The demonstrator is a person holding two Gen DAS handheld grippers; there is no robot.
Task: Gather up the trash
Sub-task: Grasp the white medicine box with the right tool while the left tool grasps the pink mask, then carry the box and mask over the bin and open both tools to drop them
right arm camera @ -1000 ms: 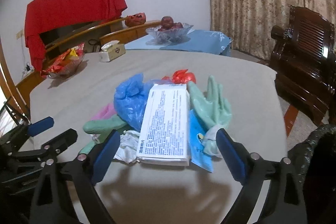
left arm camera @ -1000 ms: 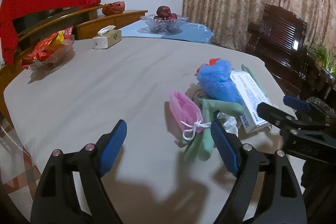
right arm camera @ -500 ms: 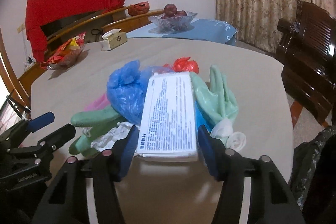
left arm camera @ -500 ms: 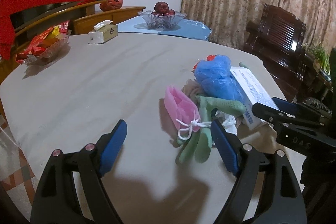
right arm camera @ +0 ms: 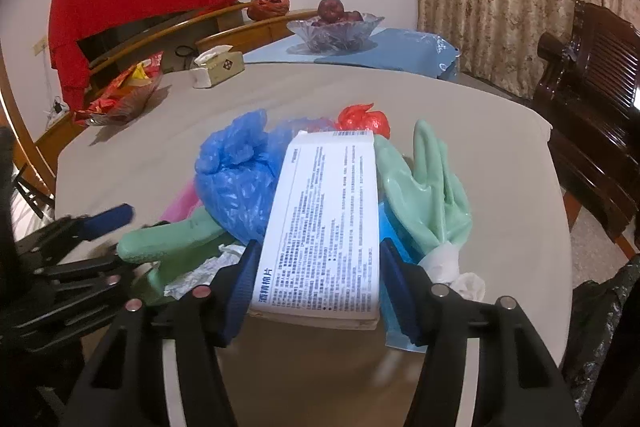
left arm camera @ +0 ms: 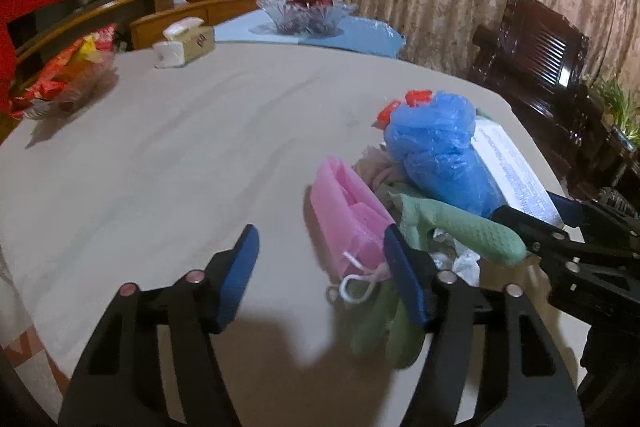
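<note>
Right gripper [right arm camera: 316, 283] level, low over the table's [right arm camera: 500, 163] near edge, fingers clamped on the white printed box [right arm camera: 326, 223] atop the trash pile. Left gripper [left arm camera: 320, 267] beside it, fingers apart, right fingertip against the pink pouch [left arm camera: 348, 215]. Green glove [left arm camera: 460, 231] partly buried under blue bag [left arm camera: 436, 147].

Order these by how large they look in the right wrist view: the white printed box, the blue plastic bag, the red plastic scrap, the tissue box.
1. white printed box, though it lies nearest the camera
2. blue plastic bag
3. red plastic scrap and tissue box: alike, and the tissue box is farther, so unranked
</note>
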